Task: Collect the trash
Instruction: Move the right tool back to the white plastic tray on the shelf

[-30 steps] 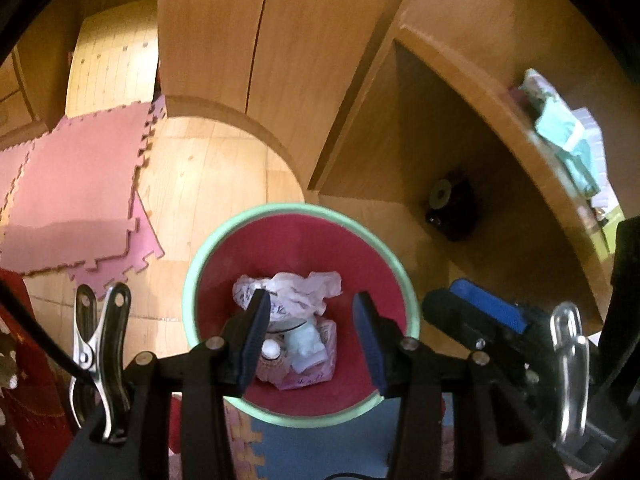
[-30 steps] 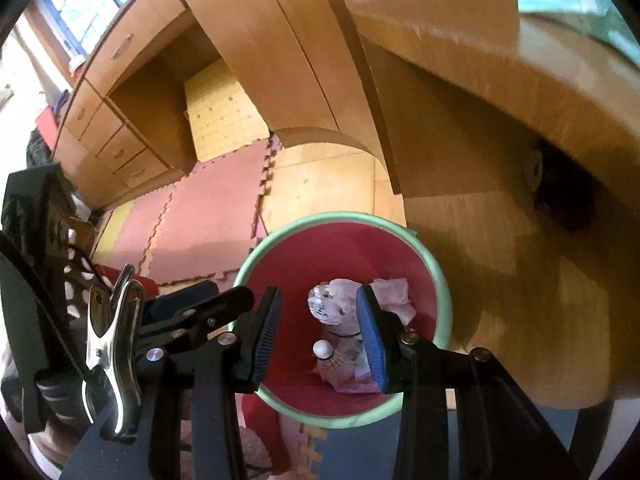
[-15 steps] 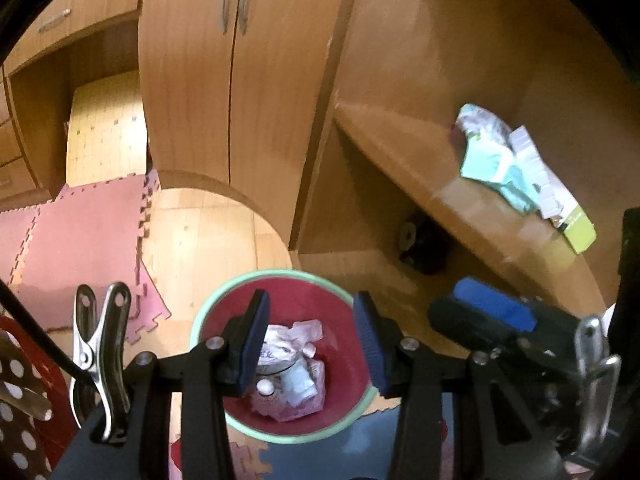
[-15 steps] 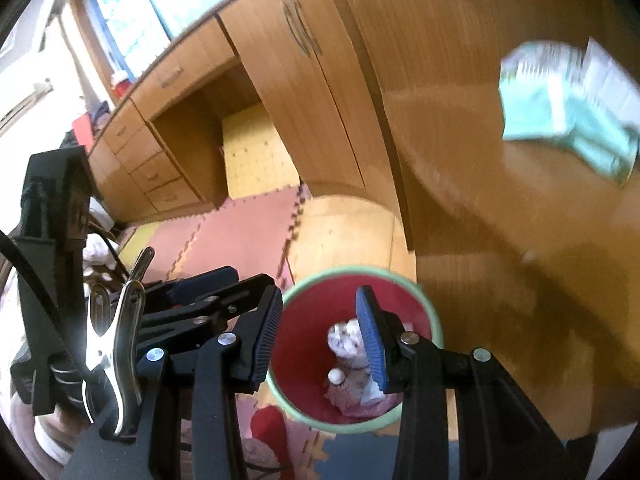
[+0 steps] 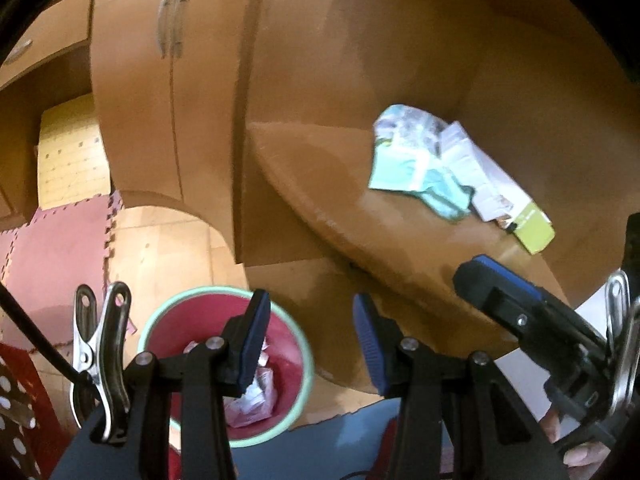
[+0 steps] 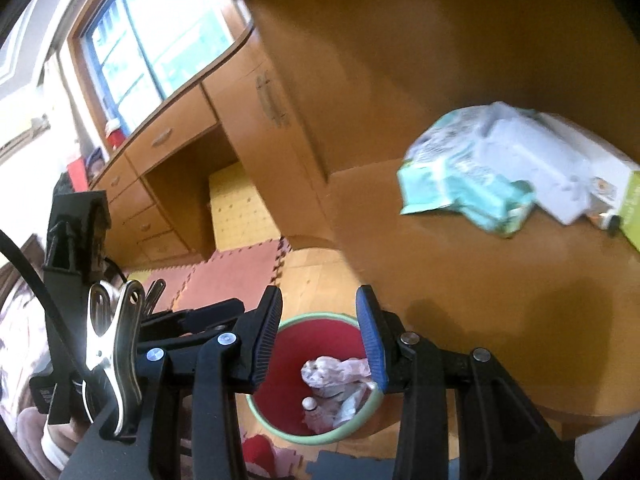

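The leftover trash is a crumpled mint-green plastic wrapper (image 5: 416, 168) lying against a flattened white carton with a lime-green end (image 5: 500, 188). Both rest on the rounded wooden desktop (image 5: 340, 200), up and to the right of the fingers in both wrist views, well apart from them.

The left gripper (image 5: 310, 344) has its blue-padded fingers parted with nothing between them. The right gripper (image 6: 318, 340) is likewise apart and empty, probably so either can close on the wrapper next.

Below the fingertips, on the floor just beside the desk edge, stands the red bin with a pale green rim (image 6: 280, 420), already holding crumpled white paper and a small bottle (image 6: 332, 380). It likely sits there so desk litter drops straight in.
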Demonstrator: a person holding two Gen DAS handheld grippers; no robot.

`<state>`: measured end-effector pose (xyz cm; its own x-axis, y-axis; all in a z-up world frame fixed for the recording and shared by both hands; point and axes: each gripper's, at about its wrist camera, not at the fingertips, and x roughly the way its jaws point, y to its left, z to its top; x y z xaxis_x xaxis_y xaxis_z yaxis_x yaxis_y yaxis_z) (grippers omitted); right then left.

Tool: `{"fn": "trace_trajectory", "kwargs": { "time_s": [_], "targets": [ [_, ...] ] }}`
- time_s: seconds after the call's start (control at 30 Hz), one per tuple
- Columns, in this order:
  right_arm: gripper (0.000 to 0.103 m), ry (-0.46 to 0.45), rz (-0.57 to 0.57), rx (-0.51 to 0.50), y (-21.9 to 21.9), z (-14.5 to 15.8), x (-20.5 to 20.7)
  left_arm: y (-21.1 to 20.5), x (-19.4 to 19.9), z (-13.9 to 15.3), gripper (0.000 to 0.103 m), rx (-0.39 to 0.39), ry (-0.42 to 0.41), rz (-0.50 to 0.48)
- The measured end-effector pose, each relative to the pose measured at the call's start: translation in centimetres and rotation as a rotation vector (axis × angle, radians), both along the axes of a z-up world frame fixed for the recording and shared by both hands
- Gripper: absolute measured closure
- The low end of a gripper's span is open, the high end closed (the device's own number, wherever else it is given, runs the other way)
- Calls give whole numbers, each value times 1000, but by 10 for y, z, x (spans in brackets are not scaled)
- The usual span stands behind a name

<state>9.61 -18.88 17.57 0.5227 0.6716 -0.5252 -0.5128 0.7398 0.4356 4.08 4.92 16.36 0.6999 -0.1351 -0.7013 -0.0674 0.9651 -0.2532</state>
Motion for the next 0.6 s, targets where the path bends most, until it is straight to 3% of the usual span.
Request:
{"fn": "trace_trajectory", "kwargs": {
  "time_s": [0.23, 0.6],
  "targets": [
    [63, -25, -127, 36, -48, 13, 10, -31, 26, 24, 58, 38, -7, -54],
    [61, 122, -392, 215, -131, -1, 58, -72, 77, 56, 58, 66, -45, -111]
  ]
}}
